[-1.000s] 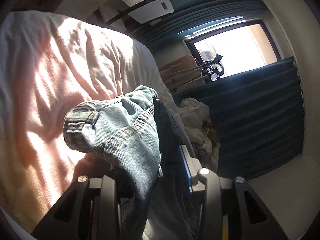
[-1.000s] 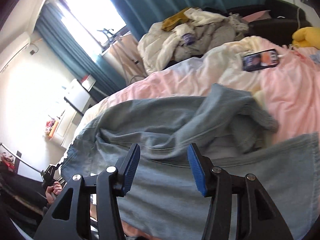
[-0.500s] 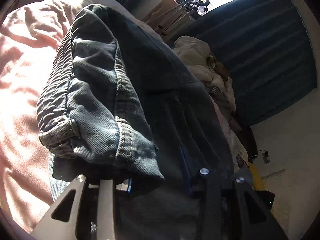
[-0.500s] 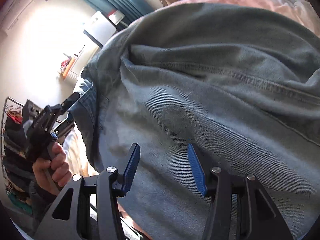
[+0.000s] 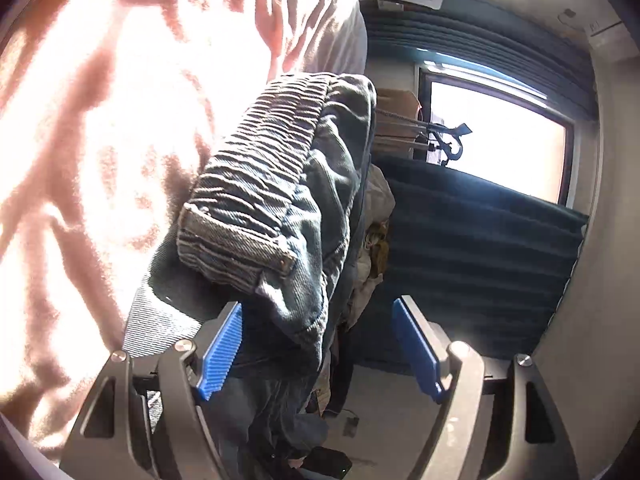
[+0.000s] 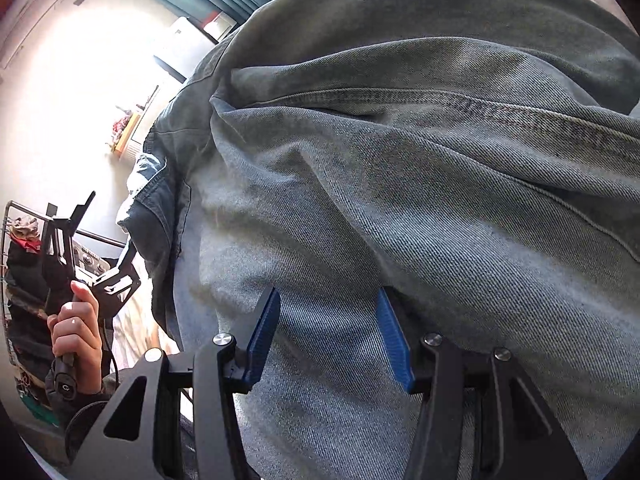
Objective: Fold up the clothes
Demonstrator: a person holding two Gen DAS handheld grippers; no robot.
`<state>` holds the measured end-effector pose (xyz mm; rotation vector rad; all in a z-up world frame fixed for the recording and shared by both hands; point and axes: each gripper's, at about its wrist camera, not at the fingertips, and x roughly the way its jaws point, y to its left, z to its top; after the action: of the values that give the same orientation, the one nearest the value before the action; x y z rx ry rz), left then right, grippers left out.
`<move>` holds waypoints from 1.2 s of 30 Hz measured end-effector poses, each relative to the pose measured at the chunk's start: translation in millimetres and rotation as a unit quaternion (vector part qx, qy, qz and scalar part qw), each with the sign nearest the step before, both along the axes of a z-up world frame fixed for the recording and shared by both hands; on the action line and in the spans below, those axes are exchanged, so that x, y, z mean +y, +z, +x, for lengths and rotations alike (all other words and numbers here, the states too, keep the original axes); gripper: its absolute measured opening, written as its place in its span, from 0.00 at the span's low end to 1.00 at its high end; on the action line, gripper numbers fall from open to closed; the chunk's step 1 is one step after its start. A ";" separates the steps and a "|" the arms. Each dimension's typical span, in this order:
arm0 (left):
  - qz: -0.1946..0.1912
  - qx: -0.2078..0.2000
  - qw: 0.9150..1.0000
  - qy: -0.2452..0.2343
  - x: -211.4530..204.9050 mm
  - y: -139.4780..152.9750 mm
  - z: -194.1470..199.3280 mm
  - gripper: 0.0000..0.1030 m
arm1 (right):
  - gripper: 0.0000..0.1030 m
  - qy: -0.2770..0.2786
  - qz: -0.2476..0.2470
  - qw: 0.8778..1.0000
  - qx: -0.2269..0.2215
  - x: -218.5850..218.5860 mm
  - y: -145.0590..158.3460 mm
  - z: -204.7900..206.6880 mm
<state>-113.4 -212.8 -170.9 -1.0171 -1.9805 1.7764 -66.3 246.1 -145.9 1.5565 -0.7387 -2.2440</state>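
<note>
Since half a second ago: left gripper point(image 5: 318, 344) now spread wide, blue pads point(image 5: 222, 344) apart and clear of the denim pinched between them before; bunched waistband of the jeans point(image 5: 280, 208) now resting just ahead of the left pad rather than draped over the tool. Right gripper point(image 6: 328, 340) little changed, spread open, pads point(image 6: 394, 344) hovering close over the pale denim; whether touching the cloth, cannot tell. Jeans point(image 6: 400, 184) lying on the bed, filling nearly the whole right wrist view, a long seam running across the upper folds. Pink bedsheet point(image 5: 100, 120) brightly sunlit beside the waistband. Dark blue curtain point(image 5: 472, 232) and bright window point(image 5: 496, 136) beyond. At the far left of the right wrist view, a hand point(image 6: 76, 324) wrapped round the other tool's handle.
</note>
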 end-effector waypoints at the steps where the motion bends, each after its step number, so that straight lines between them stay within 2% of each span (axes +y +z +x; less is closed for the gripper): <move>1: 0.011 -0.014 1.000 0.009 -3.3 -7.4 1.4 0.74 | 0.49 -0.001 -0.002 1.000 0.000 2.7 -0.4 1.2; 5: 0.043 -0.044 0.998 0.006 -1.8 -27.8 -5.6 0.74 | 0.49 -0.002 0.000 1.000 0.000 3.4 1.1 1.3; 7: 0.041 -0.048 0.998 -0.006 3.7 -30.0 -13.8 0.74 | 0.49 0.000 0.005 1.000 0.001 3.8 2.5 2.0; 12: 0.046 -0.030 0.998 0.013 -0.1 -30.4 -20.8 0.74 | 0.49 0.004 0.017 1.000 0.006 2.0 4.1 6.1; 15: 0.030 -0.024 0.999 -0.010 11.9 -25.7 -16.0 0.74 | 0.49 0.006 0.025 1.000 0.010 0.9 5.1 8.6; 20: 0.042 -0.016 0.999 -0.024 24.3 -24.2 -15.5 0.74 | 0.49 0.010 0.037 0.999 0.015 -0.9 6.6 12.8; 23: 0.032 -0.036 0.999 -0.002 14.9 -34.1 -22.4 0.74 | 0.49 0.012 0.044 0.999 0.019 -2.0 6.6 15.7; 27: 0.056 -0.050 0.997 0.033 6.1 -47.7 -25.4 0.73 | 0.49 0.015 0.052 0.998 0.023 -5.3 7.2 16.1; 28: 0.049 -0.046 0.997 0.044 3.1 -46.4 -24.1 0.70 | 0.49 0.016 0.055 0.998 0.024 -6.2 7.6 16.3; 29: 0.029 -0.045 0.997 0.050 -0.7 -42.9 -22.5 0.57 | 0.49 0.018 0.057 0.998 0.027 -6.5 7.9 17.4; 32: -0.043 -0.036 0.995 0.084 -18.6 -25.7 -11.2 0.43 | 0.49 0.020 0.062 0.997 0.033 -5.2 8.2 22.5; 34: -0.103 -0.034 0.989 0.104 -32.7 -9.8 -4.2 0.38 | 0.49 0.022 0.064 0.997 0.035 -4.2 9.1 26.1; 36: -0.179 -0.026 0.977 0.116 -44.3 12.0 -0.9 0.32 | 0.49 0.021 0.065 0.997 0.034 -3.3 9.7 27.8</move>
<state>-114.3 -257.0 -158.9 -0.9714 -1.9168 2.3200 -38.6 242.7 -136.2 1.5277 -0.5466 -2.3434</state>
